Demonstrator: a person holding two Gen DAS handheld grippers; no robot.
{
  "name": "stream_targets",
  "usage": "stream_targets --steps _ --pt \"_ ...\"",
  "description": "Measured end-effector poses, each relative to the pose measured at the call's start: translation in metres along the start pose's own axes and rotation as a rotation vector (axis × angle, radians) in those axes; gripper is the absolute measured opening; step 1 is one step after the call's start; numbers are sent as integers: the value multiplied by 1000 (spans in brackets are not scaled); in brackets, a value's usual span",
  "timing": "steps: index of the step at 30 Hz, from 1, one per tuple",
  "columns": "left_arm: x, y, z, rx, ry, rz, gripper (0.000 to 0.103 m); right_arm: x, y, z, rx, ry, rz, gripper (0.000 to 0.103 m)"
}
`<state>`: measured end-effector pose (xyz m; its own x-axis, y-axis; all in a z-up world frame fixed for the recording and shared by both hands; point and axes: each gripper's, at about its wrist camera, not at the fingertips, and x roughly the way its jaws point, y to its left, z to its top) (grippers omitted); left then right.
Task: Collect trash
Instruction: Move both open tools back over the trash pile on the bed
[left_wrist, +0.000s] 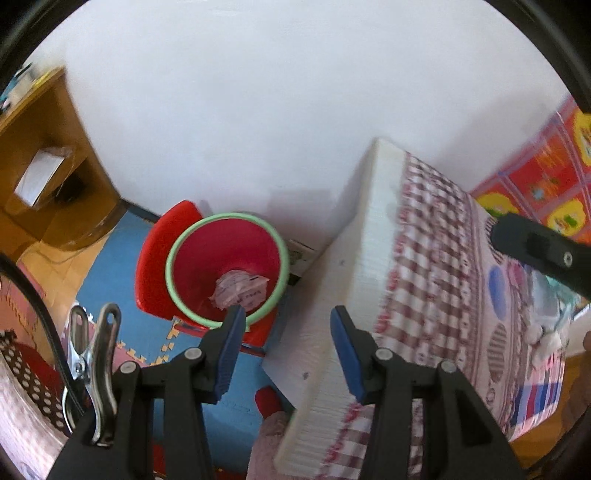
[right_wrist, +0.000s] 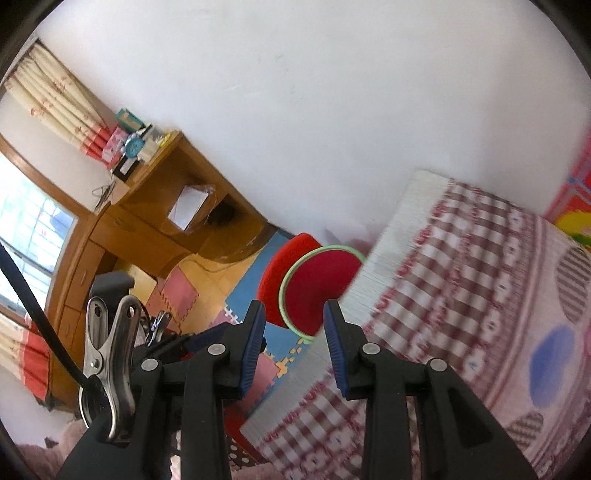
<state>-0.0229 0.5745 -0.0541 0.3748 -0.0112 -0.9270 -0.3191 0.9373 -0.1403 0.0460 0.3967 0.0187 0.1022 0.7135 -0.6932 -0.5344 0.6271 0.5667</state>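
A red bin with a pale green rim (left_wrist: 227, 269) stands on the floor beside the bed, with a crumpled pink-and-white paper wad (left_wrist: 240, 290) lying at its bottom. My left gripper (left_wrist: 287, 314) hangs above the bin's near rim and the mattress edge, open with nothing between its blue pads (left_wrist: 231, 350). In the right wrist view the same bin (right_wrist: 325, 291) shows partly behind the mattress corner. My right gripper (right_wrist: 294, 308) is open and empty above the bed's edge. Part of the right gripper's black body (left_wrist: 539, 254) reaches in over the bed.
The bed carries a checked pink sheet (left_wrist: 443, 277) on a white mattress (left_wrist: 332, 295). A red stool (left_wrist: 162, 251) stands behind the bin. A wooden desk (right_wrist: 155, 221) lines the wall on the left. Blue and pink foam mats (left_wrist: 118, 280) cover the floor. Small white crumpled bits (left_wrist: 543, 332) lie on the bed.
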Motion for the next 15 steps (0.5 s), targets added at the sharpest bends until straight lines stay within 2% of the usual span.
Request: stream_targets --steps 15 --pt "-12 -118 -19 236 10 -82 50 -111 -55 -67 94 -135 -123 34"
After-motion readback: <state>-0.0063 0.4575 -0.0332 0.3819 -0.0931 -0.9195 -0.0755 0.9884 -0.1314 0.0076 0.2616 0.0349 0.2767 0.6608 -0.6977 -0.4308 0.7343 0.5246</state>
